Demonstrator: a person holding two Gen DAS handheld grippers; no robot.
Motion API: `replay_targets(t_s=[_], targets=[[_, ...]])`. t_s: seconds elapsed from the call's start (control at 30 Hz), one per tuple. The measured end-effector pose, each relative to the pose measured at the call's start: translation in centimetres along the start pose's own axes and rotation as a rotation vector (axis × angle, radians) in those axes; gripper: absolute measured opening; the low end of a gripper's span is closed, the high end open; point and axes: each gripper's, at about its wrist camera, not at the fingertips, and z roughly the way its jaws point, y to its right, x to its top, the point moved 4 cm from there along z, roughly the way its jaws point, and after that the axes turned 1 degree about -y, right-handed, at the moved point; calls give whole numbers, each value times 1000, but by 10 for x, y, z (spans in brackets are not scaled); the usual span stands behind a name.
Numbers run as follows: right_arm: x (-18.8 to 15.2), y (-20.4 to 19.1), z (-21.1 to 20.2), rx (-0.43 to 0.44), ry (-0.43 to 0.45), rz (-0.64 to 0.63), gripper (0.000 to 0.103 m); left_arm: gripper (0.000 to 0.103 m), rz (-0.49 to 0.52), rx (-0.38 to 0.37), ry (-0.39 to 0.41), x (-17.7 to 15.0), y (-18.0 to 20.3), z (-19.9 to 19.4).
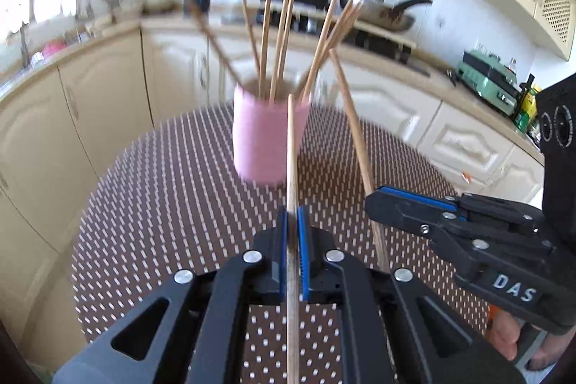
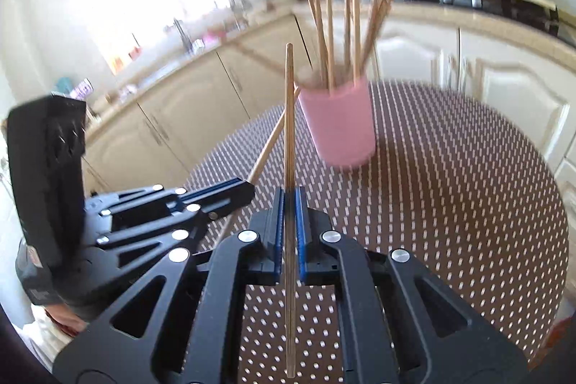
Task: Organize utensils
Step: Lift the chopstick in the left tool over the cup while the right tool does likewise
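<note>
surface: round table [image 1: 151, 204] with a brown, white-dotted cover | on it: pink cup [image 1: 268, 139] standing upright near the far edge, chopsticks [image 1: 284, 35] sticking out of its top

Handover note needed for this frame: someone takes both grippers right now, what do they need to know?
Left gripper: shut on a chopstick, tip aimed at the pink cup.
Right gripper: shut on a second chopstick, beside the left one.
Pink cup stands upright on the dotted table mat, already holding a bunch of chopsticks.
Done: most chopsticks are in the cup; no loose ones show on the mat.
Left: drop both held chopsticks into the cup, probably one at a time to avoid knocking it.
</note>
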Motion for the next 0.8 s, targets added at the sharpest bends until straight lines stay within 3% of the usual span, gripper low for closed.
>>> replay_targets(t_s=[0.2,0.4,0.6,0.8], targets=[[26,-1,-25,32,151,3,6,6,43,27,165,23,21,-29],[48,2,-43,17,294,24,7,6,61,42,269,46,33,-46],[68,10,-46,6,385,32,7,6,22,5,350,67,33,-52],[90,12,-45,13,467,10,7,6,45,21,475,90,36,-52]])
